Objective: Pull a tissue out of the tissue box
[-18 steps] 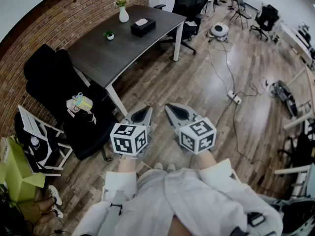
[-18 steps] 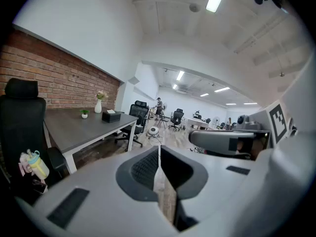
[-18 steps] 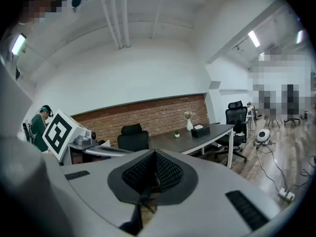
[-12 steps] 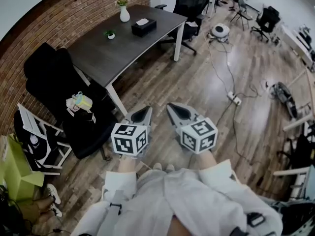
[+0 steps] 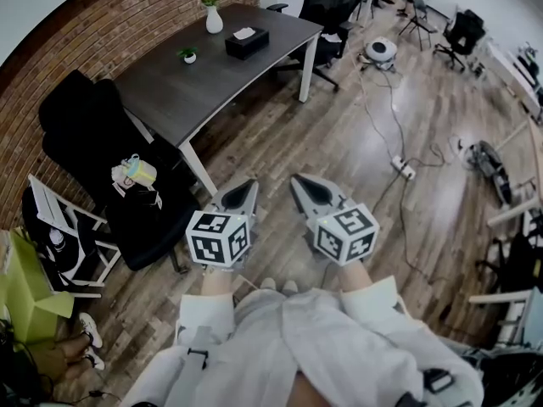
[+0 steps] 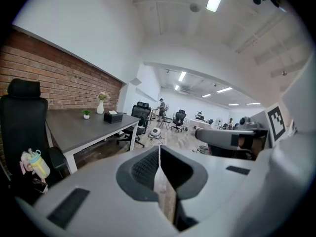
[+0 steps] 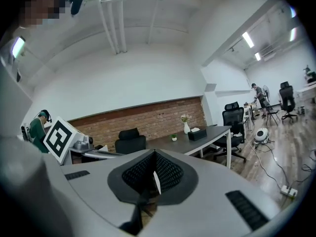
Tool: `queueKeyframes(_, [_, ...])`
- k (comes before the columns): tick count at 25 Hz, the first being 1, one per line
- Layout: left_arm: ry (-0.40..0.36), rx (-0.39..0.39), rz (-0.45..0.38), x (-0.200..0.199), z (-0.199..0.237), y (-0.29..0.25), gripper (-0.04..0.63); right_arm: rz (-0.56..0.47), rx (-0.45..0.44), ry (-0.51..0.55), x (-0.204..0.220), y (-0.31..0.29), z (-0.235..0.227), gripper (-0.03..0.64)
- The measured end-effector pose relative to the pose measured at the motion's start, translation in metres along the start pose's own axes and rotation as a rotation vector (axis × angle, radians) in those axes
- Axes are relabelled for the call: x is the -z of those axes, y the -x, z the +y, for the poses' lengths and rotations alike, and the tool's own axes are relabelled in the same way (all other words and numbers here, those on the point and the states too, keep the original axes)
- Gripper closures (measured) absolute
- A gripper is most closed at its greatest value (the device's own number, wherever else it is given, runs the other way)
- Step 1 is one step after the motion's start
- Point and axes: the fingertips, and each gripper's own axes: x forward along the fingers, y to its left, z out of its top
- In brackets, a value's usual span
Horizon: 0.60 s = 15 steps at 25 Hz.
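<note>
- So, L gripper (image 6: 159, 148): jaws pressed together, just a thin seam btwn the pads, nothing pinched.
- R gripper (image 7: 154, 153): jaws closed tip to tip as well, nothing in them.
- I hold both out in front of me, side by side w/ a gap btwn them, over the wood floor (image 5: 339, 134), tips aimed twd the table.
- Tissue box (image 5: 247, 42): black, on the dark table (image 5: 212, 83) near its far end, well apart from both grippers. Neither one touches it.
- White bit on top of the box is prob. a tissue poking out, but it's too small to be sure.
- White vase (image 5: 214, 21) w/ flowers stands just beyond the box, on the brick wall (image 5: 127, 15) side.
- Small potted plant (image 5: 188, 57) is on the same table, nearer me than the vase.
- Black office chair (image 5: 329, 7) is at the table's far side.
- Another black chair (image 5: 81, 134) is at the near-left end, w/ a pale bottle (image 5: 136, 172) on it.
- Round white unit (image 5: 379, 51) sits on the floor past the table.
- Power strip (image 5: 402, 168) w/ cables lies on the floor to my right.
</note>
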Motion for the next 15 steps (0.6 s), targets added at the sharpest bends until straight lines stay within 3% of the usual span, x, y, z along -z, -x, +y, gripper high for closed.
queueKeyframes(2, [-0.015,0.020,-0.035,-0.003,-0.005,0.000,0.584,-0.020,-0.024,0.009,-0.004,0.004,0.000,0.614])
queueKeyframes(5, [-0.048,0.108,-0.108,-0.007,-0.028,0.001,0.583,-0.012,-0.075,0.009,0.001,0.007,0.005,0.614])
queueKeyframes(8, [-0.045,0.175,-0.098,0.003,-0.048,-0.007,0.583,-0.002,-0.086,-0.022,0.019,0.015,0.006,0.614])
queueKeyframes(11, [-0.050,0.148,-0.066,0.014,-0.052,-0.013,0.583,0.013,-0.055,-0.042,0.034,0.022,-0.005,0.612])
queueKeyframes(15, [-0.046,0.119,-0.087,0.012,-0.047,-0.021,0.583,0.020,-0.032,-0.067,0.035,0.017,-0.022,0.612])
